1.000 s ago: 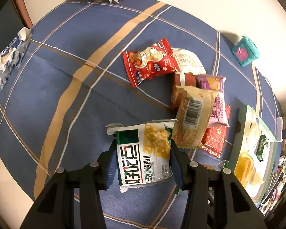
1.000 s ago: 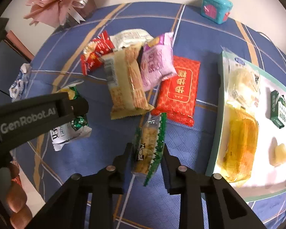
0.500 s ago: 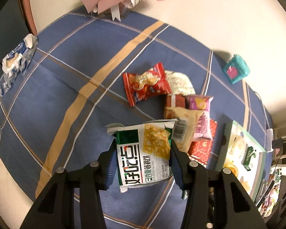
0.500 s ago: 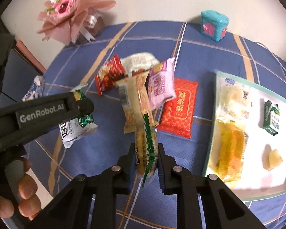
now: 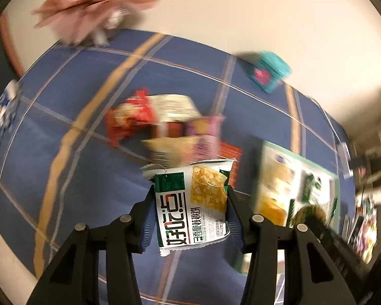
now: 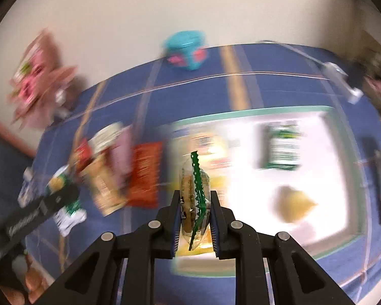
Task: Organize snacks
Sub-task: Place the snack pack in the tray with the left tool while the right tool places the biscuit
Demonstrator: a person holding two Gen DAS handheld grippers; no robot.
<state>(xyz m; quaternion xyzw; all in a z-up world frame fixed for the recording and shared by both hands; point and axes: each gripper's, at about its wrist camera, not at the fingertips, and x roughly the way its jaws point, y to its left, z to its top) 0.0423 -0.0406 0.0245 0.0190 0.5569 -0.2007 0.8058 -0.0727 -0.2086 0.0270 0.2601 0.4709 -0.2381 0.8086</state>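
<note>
- Left gripper (image 5: 190, 209) clamps one green-and-white snack packet (image 5: 193, 204), held above the blue tablecloth (image 5: 71, 178).
- Right gripper (image 6: 194, 218) pinches one clear green-edged packet (image 6: 194, 190) over the green-rimmed tray (image 6: 279, 110).
- About six blurred packets form one heap (image 5: 170, 129).
- One teal box (image 6: 186, 50) stands at the far edge.

left claw (image 5: 190, 208) clamped, right claw (image 6: 194, 209) apparently clamped; both raised.

Blurred pink bouquet (image 5: 89, 7) at tablecloth's (image 5: 63, 96) far edge, teal box (image 6: 186, 50) beside the wall
</note>
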